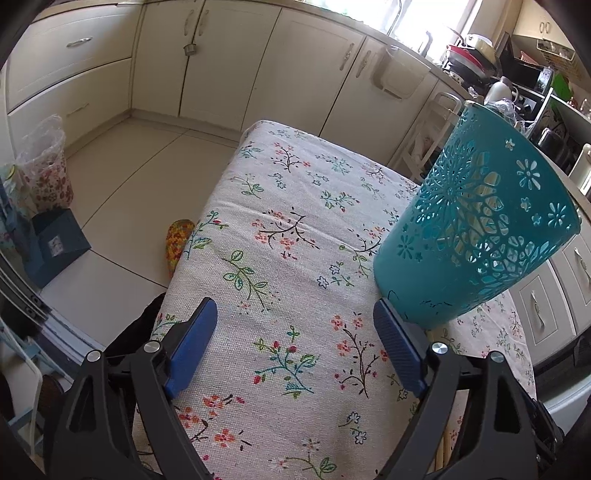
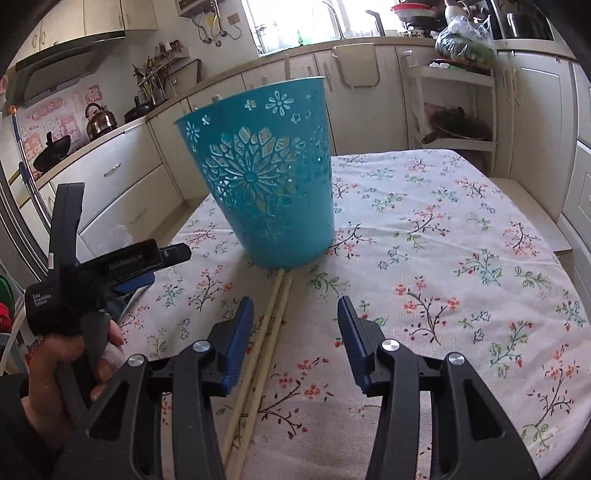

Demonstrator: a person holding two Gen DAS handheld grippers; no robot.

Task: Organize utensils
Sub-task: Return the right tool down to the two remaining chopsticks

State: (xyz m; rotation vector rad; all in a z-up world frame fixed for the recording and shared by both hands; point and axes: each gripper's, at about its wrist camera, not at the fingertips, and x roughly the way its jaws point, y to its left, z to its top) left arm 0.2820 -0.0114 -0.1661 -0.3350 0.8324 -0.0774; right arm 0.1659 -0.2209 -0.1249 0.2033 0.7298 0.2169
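I see 2 chopsticks [image 2: 271, 325] flat on the floral bench [image 2: 461, 236], tips at the teal basket [image 2: 266, 177] base. My right gripper [image 2: 295, 339] jaws half-open, empty, beside them. Left gripper [image 1: 295, 347] jaws wide, empty.

Lighting: bright daylight from window [image 2: 295, 22] above counter, blown out to white glare. Shadows soft under teal basket [image 2: 266, 173]. Focus sharp; fisheye bending, dark corners toward edges.
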